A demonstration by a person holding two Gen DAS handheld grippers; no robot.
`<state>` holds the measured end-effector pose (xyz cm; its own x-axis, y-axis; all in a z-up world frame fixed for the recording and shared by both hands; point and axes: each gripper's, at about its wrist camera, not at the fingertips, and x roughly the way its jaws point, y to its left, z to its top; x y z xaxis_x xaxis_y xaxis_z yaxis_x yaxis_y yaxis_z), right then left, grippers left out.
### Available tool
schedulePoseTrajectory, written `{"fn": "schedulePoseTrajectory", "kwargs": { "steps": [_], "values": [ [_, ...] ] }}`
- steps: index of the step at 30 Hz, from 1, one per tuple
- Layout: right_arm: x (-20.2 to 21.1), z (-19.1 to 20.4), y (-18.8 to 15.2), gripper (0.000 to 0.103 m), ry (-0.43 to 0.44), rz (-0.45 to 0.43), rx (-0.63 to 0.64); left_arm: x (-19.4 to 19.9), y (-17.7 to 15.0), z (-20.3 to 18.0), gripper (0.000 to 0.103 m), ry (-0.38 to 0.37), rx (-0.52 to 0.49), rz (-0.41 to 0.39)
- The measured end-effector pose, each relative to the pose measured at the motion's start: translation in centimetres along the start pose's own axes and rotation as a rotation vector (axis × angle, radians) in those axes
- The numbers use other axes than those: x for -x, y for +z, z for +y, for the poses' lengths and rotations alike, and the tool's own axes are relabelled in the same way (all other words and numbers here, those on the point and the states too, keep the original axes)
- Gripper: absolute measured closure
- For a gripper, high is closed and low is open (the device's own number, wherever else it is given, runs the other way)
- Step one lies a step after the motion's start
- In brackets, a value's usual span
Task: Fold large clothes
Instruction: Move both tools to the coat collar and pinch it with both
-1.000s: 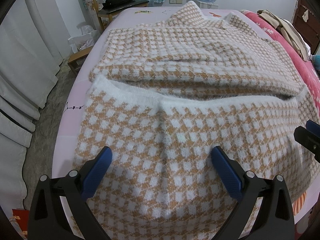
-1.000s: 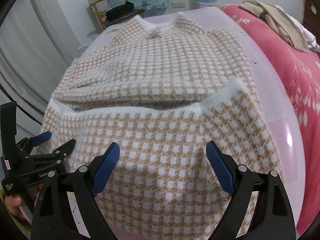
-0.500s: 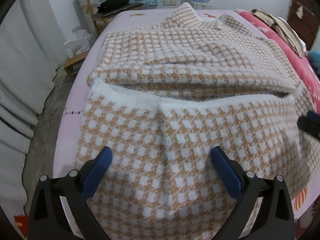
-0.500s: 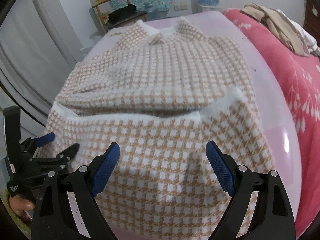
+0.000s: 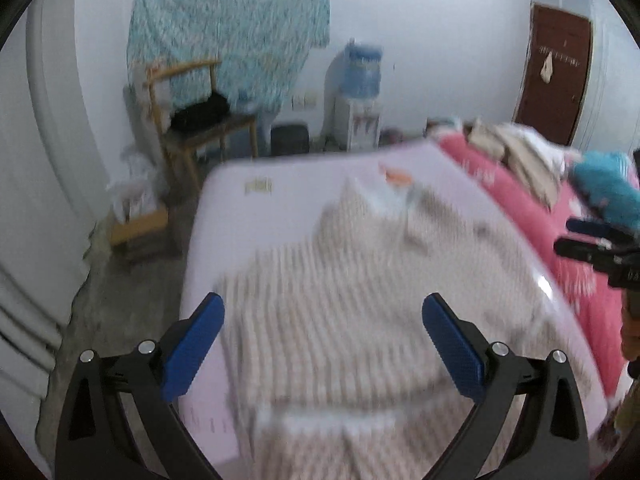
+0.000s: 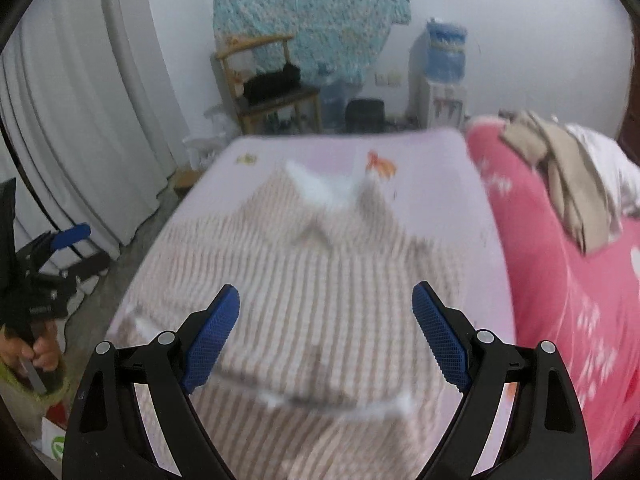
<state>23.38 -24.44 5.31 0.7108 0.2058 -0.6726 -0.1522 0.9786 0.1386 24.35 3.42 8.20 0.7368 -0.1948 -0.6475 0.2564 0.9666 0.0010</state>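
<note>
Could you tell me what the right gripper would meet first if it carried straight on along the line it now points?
Most likely the checked sweater spread on the bed. The right gripper stands open and empty, angled down at the sweater's middle, with nothing in between. The blur leaves depth uncertain.

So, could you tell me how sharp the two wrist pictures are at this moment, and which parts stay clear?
Left wrist view: the checked sweater and the bed are smeared by motion blur, while the left tongs stay crisp. Right wrist view: same blur on the sweater, whose checks read as streaks; the right tongs stay sharp. Both show fisheye bending and dark corners.
</note>
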Motion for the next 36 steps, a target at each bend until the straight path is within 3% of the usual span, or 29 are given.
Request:
{"fn": "schedulePoseTrajectory", "kwargs": {
  "steps": [3, 8, 13, 19, 22, 26, 30, 36],
  "values": [
    [-2.0, -1.7, 3.3, 0.018, 0.007, -0.003, -0.005, -3.4, 4.1, 0.1, 0.006, -0.047, 0.012, -0.019],
    [-7.7, -5.4, 7.4, 0.018, 0.073, 0.066, -0.121, -12.5, 9.0, 0.1, 0.013, -0.138, 0.113, 0.079],
    [-15.0, -8.6, 9.8, 0.019, 0.110, 0.168, -0.220, -22.1, 11.4, -0.1, 0.024, -0.187, 0.209, 0.236],
    [-22.2, -10.0, 10.5, 0.035, 0.120, 0.287, -0.263, -29.6, 12.3, -1.1, 0.033, -0.191, 0.208, 0.368],
    [-24.6, -9.5, 10.4, 0.048, 0.138, 0.340, -0.264, -31.3, 12.4, -1.0, 0.051, -0.191, 0.215, 0.399],
    [-25.5, -8.7, 10.3, 0.086, 0.138, 0.367, -0.250, -31.8, 12.1, -0.7, 0.087, -0.227, 0.238, 0.413],
    [-23.4, -8.0, 10.7, 0.092, 0.147, 0.324, -0.197, -30.2, 12.7, -1.6, 0.093, -0.245, 0.164, 0.365],
    [-16.8, -6.8, 10.1, 0.093, 0.186, 0.252, -0.117, -22.7, 12.8, -2.3, 0.094, -0.327, 0.076, 0.265]
  ]
}}
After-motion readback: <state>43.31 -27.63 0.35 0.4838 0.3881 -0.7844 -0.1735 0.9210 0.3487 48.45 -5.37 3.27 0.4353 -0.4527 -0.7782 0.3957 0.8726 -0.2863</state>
